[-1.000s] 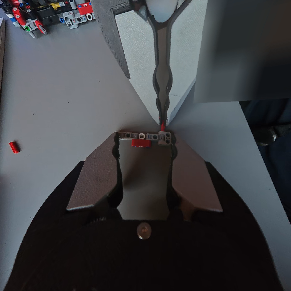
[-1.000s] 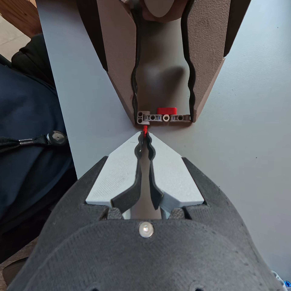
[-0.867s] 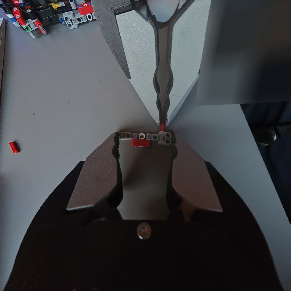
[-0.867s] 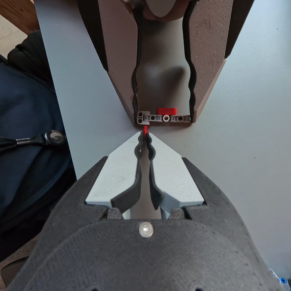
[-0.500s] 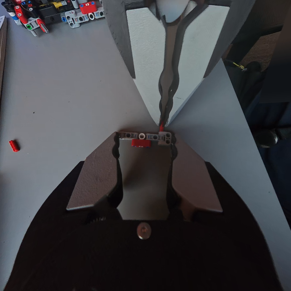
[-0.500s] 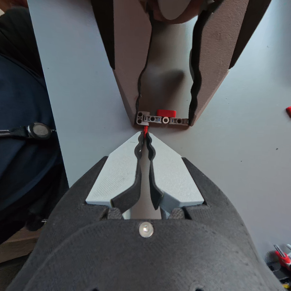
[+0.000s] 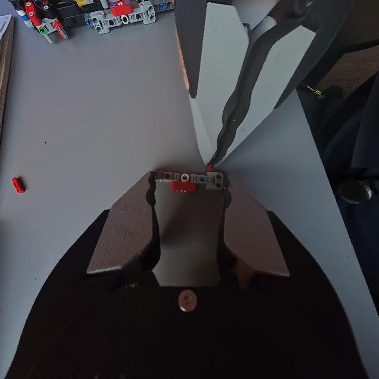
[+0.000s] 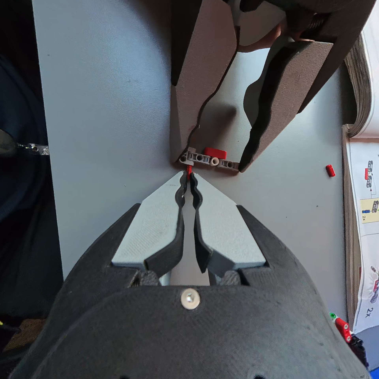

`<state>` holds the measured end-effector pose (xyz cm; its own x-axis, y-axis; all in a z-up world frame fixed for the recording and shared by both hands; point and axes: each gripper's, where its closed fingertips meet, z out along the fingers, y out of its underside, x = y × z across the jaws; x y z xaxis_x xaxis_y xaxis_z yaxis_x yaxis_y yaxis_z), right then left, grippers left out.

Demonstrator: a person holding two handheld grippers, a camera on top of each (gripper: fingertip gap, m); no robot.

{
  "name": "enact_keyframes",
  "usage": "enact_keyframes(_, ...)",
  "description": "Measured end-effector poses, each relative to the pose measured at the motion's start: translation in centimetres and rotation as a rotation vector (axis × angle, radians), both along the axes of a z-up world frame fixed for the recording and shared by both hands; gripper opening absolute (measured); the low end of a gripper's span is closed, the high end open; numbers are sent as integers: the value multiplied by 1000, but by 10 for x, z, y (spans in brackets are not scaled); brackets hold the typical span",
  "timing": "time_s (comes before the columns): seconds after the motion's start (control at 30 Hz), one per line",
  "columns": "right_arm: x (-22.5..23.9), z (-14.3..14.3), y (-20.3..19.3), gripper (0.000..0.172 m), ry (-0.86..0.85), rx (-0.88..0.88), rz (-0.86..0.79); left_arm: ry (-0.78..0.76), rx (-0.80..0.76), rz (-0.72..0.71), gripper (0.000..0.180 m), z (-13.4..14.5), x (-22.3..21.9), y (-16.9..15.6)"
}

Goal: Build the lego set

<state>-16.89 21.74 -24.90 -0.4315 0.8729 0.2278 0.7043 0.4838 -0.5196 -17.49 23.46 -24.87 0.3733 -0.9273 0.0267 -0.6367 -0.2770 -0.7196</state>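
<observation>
Two hand-held grippers meet tip to tip over a pale grey table [image 7: 86, 106] with a matte top marked by a few dark specks. The left gripper [image 7: 188, 179] has its brown fingers spread wide and clamped on the two ends of a grey beam assembly [image 7: 187, 178], a row of holed pieces with a white bush in the middle and a short red beam [image 7: 184, 186] fixed to its side. The right gripper [image 8: 188, 174], with pale grey fingers and wavy black pads, is closed tight on a small red pin [image 8: 188, 169], whose free end touches the end piece of the assembly.

A loose red connector [image 7: 18, 185] lies on the table well to the left. At the far edge sits a cluster of building parts [image 7: 86, 14] in grey, black, red, blue and yellow. In the right wrist view an open instruction booklet [image 8: 363, 205] lies along the table's side. Beyond the near table edge hangs dark blue clothing [image 8: 18, 164] with a black strap and metal clip.
</observation>
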Motion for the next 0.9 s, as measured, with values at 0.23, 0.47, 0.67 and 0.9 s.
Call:
enact_keyframes(0.23,-2,0,-1,0,78,-25,-40,0,0,6,64,0,0,0)
enact_keyframes(0.47,-3,0,-1,0,109,-80,-23,-2,-3,11,64,0,0,0)
enact_keyframes(0.67,-4,1,0,0,133,-129,-44,-2,1,11,64,0,0,0)
enact_keyframes(0.9,3,3,5,11,141,-168,-84,2,7,30,64,0,1,1)
